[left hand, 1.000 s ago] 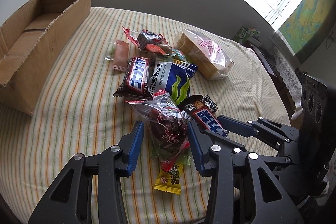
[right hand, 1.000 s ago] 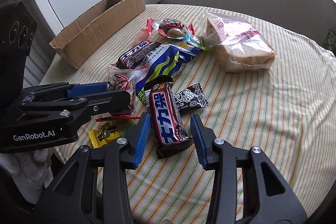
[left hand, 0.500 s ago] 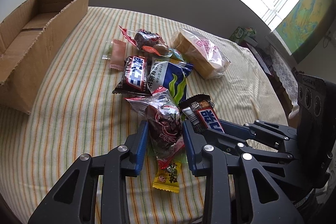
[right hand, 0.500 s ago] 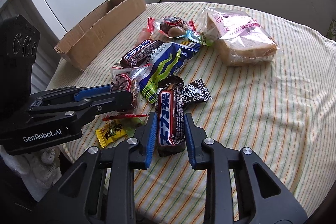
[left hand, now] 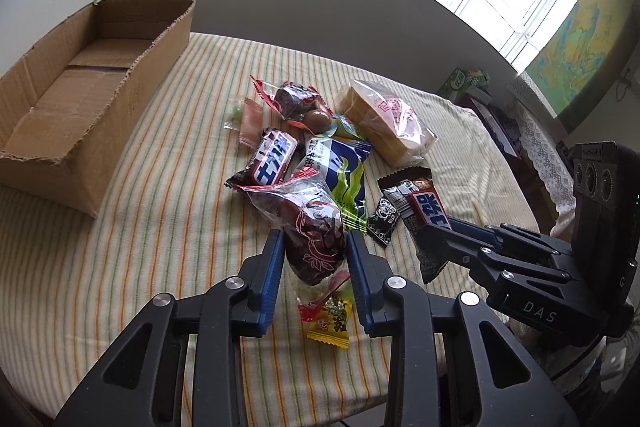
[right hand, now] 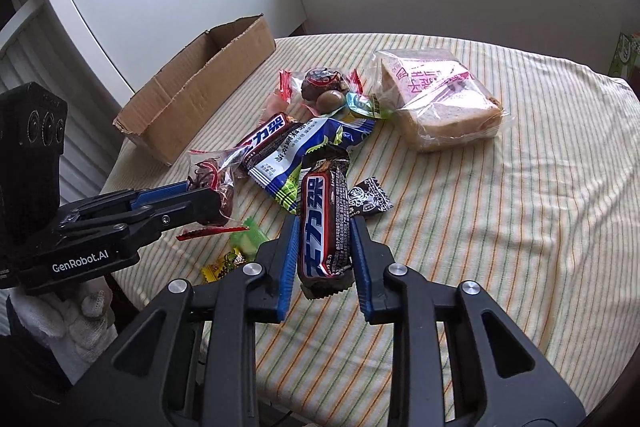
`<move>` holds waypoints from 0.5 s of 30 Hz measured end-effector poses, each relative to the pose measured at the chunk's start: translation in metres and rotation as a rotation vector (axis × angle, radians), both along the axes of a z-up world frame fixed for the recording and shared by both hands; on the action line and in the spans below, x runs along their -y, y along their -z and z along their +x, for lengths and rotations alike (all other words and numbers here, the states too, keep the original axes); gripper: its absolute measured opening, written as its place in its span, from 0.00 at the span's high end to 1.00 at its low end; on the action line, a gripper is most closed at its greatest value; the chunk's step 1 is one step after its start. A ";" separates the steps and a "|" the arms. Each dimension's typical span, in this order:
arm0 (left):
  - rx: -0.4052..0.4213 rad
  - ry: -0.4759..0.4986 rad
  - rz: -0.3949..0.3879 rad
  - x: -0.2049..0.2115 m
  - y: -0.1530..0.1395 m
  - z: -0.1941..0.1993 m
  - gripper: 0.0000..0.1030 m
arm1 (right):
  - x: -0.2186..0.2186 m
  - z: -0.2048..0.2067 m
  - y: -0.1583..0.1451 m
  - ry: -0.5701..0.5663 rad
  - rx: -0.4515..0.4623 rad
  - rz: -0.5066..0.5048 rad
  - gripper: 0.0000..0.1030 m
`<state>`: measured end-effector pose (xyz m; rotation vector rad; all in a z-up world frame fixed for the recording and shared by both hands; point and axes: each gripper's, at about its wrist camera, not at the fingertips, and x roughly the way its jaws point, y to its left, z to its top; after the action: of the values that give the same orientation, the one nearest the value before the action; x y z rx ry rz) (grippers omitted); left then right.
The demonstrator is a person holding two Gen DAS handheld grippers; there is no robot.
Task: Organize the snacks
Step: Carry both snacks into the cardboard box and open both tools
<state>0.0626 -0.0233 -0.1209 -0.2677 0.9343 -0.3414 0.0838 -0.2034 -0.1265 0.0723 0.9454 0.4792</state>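
Left wrist view shows the left tongs (left hand: pixel 314 259) closed around a clear crinkly bag of dark dried fruit (left hand: pixel 316 239), gripped across its bulging middle at the near edge of the snack pile. I judge it light and soft, the film slippery, so the squeeze should bear on the fruit and not the loose ends. Right wrist view shows the right tongs (right hand: pixel 325 259) pinching a chocolate bar (right hand: pixel 325 227) across its width near its lower end; its glossy dark wrapper looks stiff, flat and easy to carry. Both lie on the table's ribbed striped cloth (right hand: pixel 540 207). Farther off, the bagged sliced bread (right hand: pixel 438 107) looks squashy and best lifted gently by its sides. At far left stands an open corrugated cardboard box (left hand: pixel 80 87), ragged-edged, a likely destination.
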 end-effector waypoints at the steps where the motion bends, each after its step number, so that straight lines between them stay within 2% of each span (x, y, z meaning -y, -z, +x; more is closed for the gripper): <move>1: 0.008 -0.006 -0.003 -0.002 -0.003 -0.001 0.71 | -0.001 0.000 -0.003 -0.002 0.006 0.000 0.74; 9: 0.083 -0.057 0.009 -0.029 -0.030 -0.004 0.71 | -0.027 0.013 -0.032 -0.041 0.065 0.019 0.75; 15: 0.120 -0.152 0.033 -0.068 -0.040 -0.002 0.71 | -0.059 0.032 -0.051 -0.088 0.118 0.010 0.74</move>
<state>0.0602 0.0443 -0.0807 -0.2834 0.7954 -0.1996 0.1160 -0.1448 -0.0758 0.0109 0.8326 0.5634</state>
